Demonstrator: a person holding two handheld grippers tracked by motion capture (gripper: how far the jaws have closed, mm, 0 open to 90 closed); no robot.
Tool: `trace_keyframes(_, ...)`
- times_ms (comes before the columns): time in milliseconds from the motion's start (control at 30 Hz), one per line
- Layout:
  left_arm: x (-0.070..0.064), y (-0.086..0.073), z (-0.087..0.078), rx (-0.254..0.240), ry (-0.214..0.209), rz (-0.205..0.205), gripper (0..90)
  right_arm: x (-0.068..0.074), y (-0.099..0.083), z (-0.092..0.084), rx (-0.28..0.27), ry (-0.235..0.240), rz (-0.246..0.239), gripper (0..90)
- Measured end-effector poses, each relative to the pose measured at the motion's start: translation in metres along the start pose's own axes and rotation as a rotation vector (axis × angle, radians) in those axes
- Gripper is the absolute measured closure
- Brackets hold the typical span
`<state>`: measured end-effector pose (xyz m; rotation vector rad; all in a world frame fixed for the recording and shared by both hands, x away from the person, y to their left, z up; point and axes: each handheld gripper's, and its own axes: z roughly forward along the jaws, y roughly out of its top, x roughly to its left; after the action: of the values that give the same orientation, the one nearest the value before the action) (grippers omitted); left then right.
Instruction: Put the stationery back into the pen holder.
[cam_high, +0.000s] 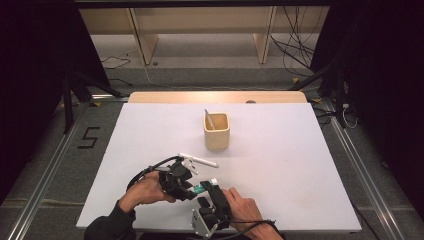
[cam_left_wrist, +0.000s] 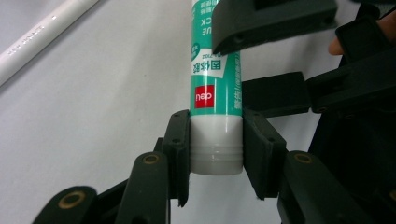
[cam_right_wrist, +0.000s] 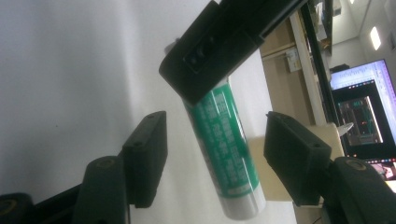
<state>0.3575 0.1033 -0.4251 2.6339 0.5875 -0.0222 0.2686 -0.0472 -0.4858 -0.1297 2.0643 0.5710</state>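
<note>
left gripper (cam_left_wrist: 216, 154) clamped on glue stick (cam_left_wrist: 215, 100) base | stick's long axis runs to frame top | right gripper (cam_right_wrist: 212, 161) jaws apart, straddling its body untouched

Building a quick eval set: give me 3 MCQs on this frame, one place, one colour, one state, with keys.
1. Where does the white pen lie?
A. in the cup
B. on the table between the cup and the hands
C. on the floor

2. What colour is the glue stick's label?
A. green
B. yellow
C. blue

3. How does the left gripper stand?
A. wide open, nothing in it
B. shut on the pen
C. shut on the glue stick

Key: B, it lies flat on the white table in front of the wooden cup; A, green with a red logo; C, both pads press the white end.
</note>
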Motion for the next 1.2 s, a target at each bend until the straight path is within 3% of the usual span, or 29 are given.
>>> trace_keyframes(433,-0.004,0.003,0.003,0.01,-0.006,0.01,64.7,0.007,0.003,0.004,0.017,-0.039,-0.074,51.0)
trace_keyframes(467,-0.005,0.003,0.003,0.01,-0.009,0.009,64.7,0.007,0.003,0.004,0.01,-0.043,-0.098,51.7)
trace_keyframes(800,-0.006,0.004,0.003,0.006,-0.017,0.008,64.8,0.01,0.003,0.006,0.014,-0.06,-0.132,59.2)
trace_keyframes(833,-0.005,0.004,0.003,0.006,-0.018,0.008,64.8,0.012,0.002,0.005,0.029,-0.057,-0.116,60.2)
trace_keyframes(867,-0.005,0.004,0.003,0.007,-0.019,0.008,64.8,0.011,0.002,0.006,0.013,-0.068,-0.143,60.6)
trace_keyframes(1200,-0.006,0.004,0.005,0.015,-0.023,0.009,64.6,0.014,0.002,0.006,0.019,-0.057,-0.197,65.1)
